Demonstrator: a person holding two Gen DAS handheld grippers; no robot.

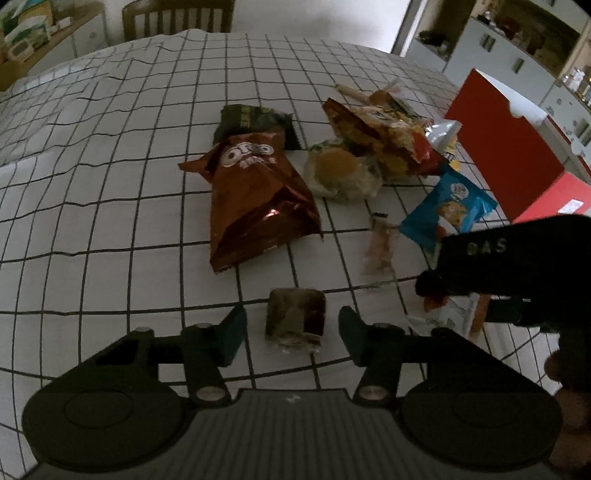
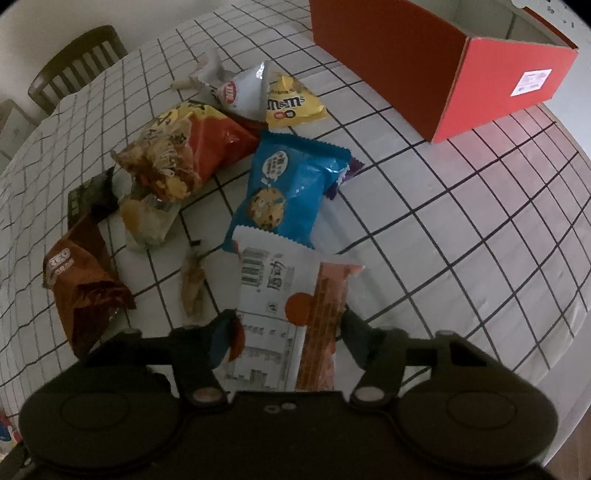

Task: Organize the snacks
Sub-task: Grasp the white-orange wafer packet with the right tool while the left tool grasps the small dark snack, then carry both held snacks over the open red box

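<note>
The snacks, loose on the checked surface (image 1: pixel 110 221) beside the red box (image 2: pixel 491 85), may slip: left tongs (image 1: pixel 291 332) straddle a small wrapped square (image 1: pixel 295 319) untouched, while right tongs (image 2: pixel 286 332) seemingly only half-pinch the white-orange wafer packet (image 2: pixel 280 306).

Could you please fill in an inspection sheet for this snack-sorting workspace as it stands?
Surface: table under a white grid-patterned cloth.
Job's things: red box open; Oreo bag, blue cookie packet, M&M's bag and other snacks loose on the cloth.
Clutter: nothing seen.
Grippers: left gripper straddles a small dark wrapped snack, gaps on both sides; right gripper straddles a white-and-orange packet, contact unclear.
Cables: nothing seen.
Surroundings: wooden chair, shelving.
</note>
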